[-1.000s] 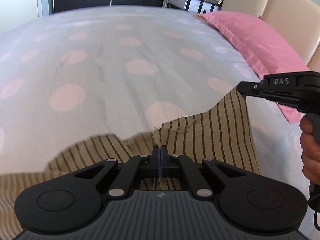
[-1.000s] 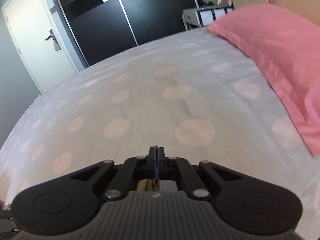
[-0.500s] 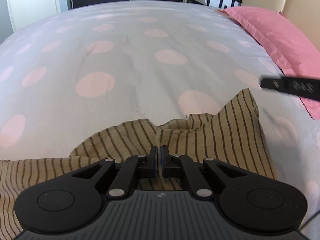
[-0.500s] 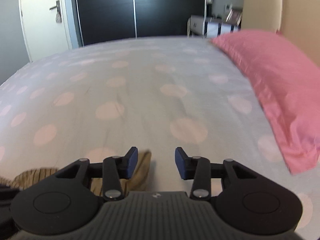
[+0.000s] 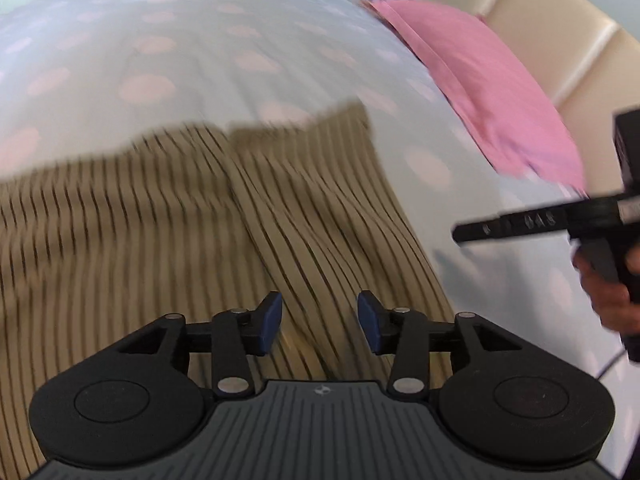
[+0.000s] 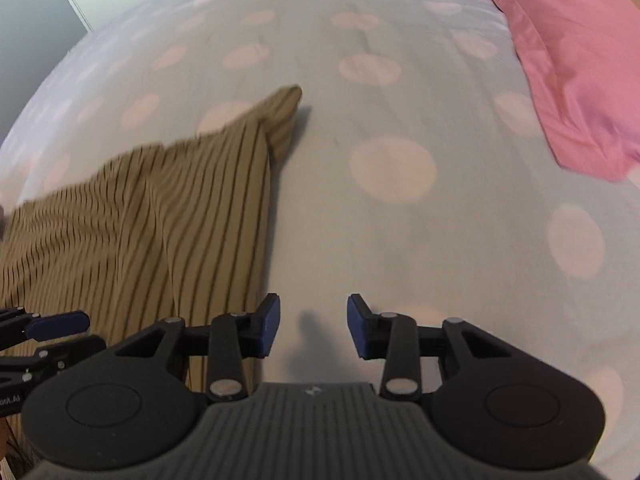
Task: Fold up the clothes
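On the bed, over a pale grey cover printed with large pink dots [image 6: 400, 80], lies the task's thing: a tan garment of thin woven cloth with narrow dark stripes [image 5: 160, 220]. It is spread in a broad, shallow layer, with one pointed corner [image 6: 286, 102] reaching away from the person and a long straight edge running back toward the right gripper [image 6: 313, 330]. A pink pillow [image 6: 572, 56] sits well apart at the head of the bed. The left gripper [image 5: 319, 320] hovers over the striped cloth with its blue pads spread and nothing between them; the right gripper is likewise released, its jaws apart over bare bed cover just beside the garment's edge. The person's right hand [image 5: 608, 300] is visible on the handle in the left wrist view. Handling judgement: the cloth appears light, limp and non-fragile — it ripples into soft ridges and will sag wherever unsupported, so it cannot be pushed, only pulled or lifted. The weave looks matte, so slip in the pads should be low, but a shallow pinch may catch only one layer. Recommended holds are at corners or along a hem, one gripper per corner, with the cloth kept taut between them. Whether the garment lies as a finished fold or midway through folding cannot be determined — motion blur obscures the layering.
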